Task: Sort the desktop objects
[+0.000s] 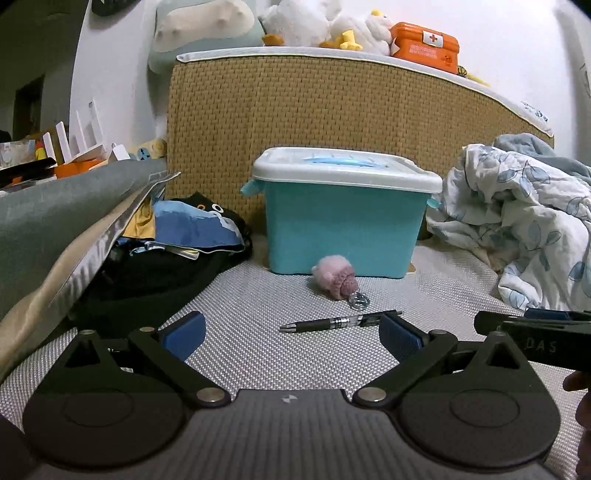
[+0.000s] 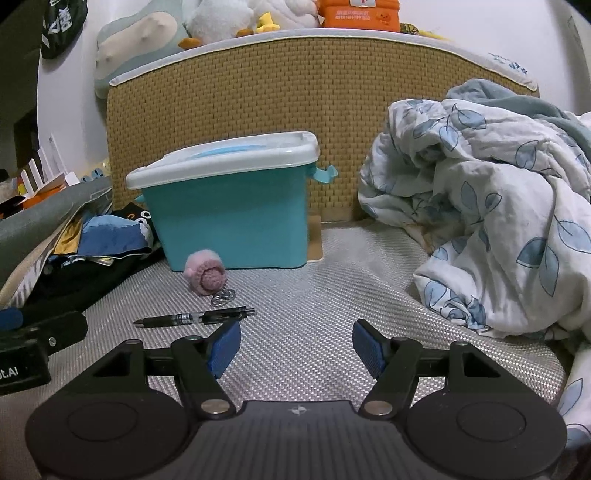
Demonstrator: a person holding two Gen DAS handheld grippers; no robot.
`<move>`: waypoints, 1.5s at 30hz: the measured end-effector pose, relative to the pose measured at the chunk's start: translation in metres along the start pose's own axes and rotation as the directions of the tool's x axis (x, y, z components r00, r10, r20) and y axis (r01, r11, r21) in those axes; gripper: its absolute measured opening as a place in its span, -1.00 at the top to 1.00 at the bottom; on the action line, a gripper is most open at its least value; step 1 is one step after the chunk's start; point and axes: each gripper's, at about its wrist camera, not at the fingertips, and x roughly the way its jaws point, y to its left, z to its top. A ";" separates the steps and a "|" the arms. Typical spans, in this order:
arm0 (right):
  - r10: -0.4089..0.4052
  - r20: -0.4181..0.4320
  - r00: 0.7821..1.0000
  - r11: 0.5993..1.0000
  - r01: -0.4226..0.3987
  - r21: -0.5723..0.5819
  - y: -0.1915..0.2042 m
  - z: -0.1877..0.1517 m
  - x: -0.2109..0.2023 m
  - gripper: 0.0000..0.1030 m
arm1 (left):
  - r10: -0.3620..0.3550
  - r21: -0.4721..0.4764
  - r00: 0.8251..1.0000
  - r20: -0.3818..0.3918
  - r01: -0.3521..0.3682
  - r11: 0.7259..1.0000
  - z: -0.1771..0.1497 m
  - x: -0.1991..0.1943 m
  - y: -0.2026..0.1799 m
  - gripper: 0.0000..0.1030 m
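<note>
Pen (image 1: 341, 322) lies flat on the grey woven mat (image 1: 258, 354), tip pointing left, clip end to the right, just ahead of the left gripper (image 1: 291, 338). Left gripper's blue pads (image 1: 184, 334) spread wide apart, nothing between them; pen's clip end sits just beyond the right pad. Pink knitted keychain (image 1: 336, 277) with a metal ring (image 1: 359, 300) rests just beyond the pen, right up against the front of the teal storage box (image 1: 343, 232). Box has its white lid (image 1: 343, 168) on, stands at the far side of the mat against a woven rattan board (image 1: 332, 107).

Right gripper (image 2: 295, 347) also wide apart, empty, hovering low over bare mat; pen is near its left pad, to the left. In the right wrist view the left gripper body shows at the left edge; in the left wrist view the right gripper body shows at the right edge.

Pile of dark and blue clothes (image 1: 177, 236) left of the box. Crumpled white quilt with blue leaf print (image 2: 491, 229) on the right. On top behind the board: plush toys (image 1: 325, 26) and an orange first-aid case (image 1: 424, 44).
</note>
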 end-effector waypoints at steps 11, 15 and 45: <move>0.010 0.000 1.000 1.000 -0.010 -0.009 0.003 0.000 0.002 -0.38 | 0.004 0.023 1.000 -0.002 -0.004 1.000 -0.002 0.001 -0.005 -1.00; 0.010 -0.002 1.000 1.000 -0.010 -0.007 0.003 0.000 0.002 -0.39 | 0.002 0.022 1.000 -0.004 -0.002 1.000 -0.002 0.001 -0.006 -1.00; 0.013 0.021 1.000 1.000 -0.013 -0.002 0.004 0.001 -0.001 -0.39 | -0.013 0.010 1.000 -0.017 0.013 1.000 -0.005 0.004 -0.003 -1.00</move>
